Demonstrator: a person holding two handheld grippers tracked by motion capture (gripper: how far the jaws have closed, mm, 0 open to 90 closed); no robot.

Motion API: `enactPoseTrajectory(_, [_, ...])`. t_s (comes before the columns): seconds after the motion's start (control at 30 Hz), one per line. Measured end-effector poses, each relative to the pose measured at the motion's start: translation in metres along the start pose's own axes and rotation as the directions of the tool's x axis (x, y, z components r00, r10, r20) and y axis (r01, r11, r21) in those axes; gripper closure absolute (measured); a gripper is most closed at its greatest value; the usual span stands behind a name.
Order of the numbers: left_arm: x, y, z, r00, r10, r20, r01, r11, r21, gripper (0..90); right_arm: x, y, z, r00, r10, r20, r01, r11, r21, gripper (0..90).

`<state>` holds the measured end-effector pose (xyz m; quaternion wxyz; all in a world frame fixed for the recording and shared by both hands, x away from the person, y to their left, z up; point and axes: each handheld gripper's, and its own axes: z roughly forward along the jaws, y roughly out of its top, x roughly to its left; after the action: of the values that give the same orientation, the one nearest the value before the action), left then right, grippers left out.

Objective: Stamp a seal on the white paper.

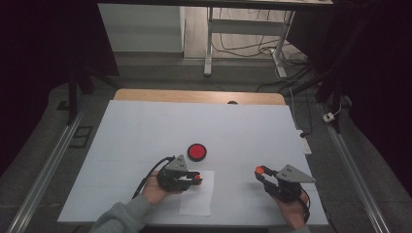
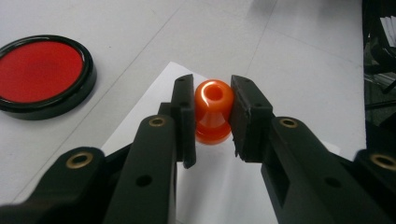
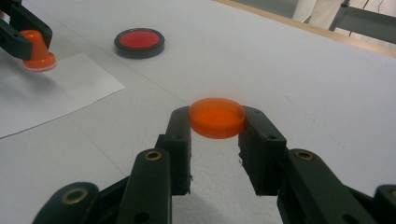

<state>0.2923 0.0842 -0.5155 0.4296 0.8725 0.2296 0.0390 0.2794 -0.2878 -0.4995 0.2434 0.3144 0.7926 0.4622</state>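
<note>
While two grippers work over the white table, left gripper clamped on one orange stamp above one paper sheet, right gripper pinching one orange cap held above the table, one red ink pad just beyond the sheet.

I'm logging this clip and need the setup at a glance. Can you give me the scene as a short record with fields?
left gripper: shut on orange stamp, over the paper sheet
right gripper: shut on orange cap, held above the table
ink pad: red, round, black rim, beyond the sheet
stamp and cap: apart
</note>
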Motion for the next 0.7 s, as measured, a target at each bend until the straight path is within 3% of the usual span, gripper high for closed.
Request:
enactPoseTrajectory(0.23, [-0.0019, -0.0033, 0.0074, 0.9999, 0.014, -0.002, -0.014, 0.9993, 0.035, 72.2, 0.0000, -0.0002, 0.0004, 1.0000, 0.000, -0.003, 0.000, 1.000, 0.001, 64.7])
enactPoseTrajectory(0.7, [-0.0036, -0.0063, 0.0108, 0.9996, 0.026, -0.014, -0.026, 0.9986, 0.045, 72.3, -0.0001, -0.0005, 0.0007, 1.0000, -0.004, -0.005, 0.004, 1.000, 0.005, 64.7])
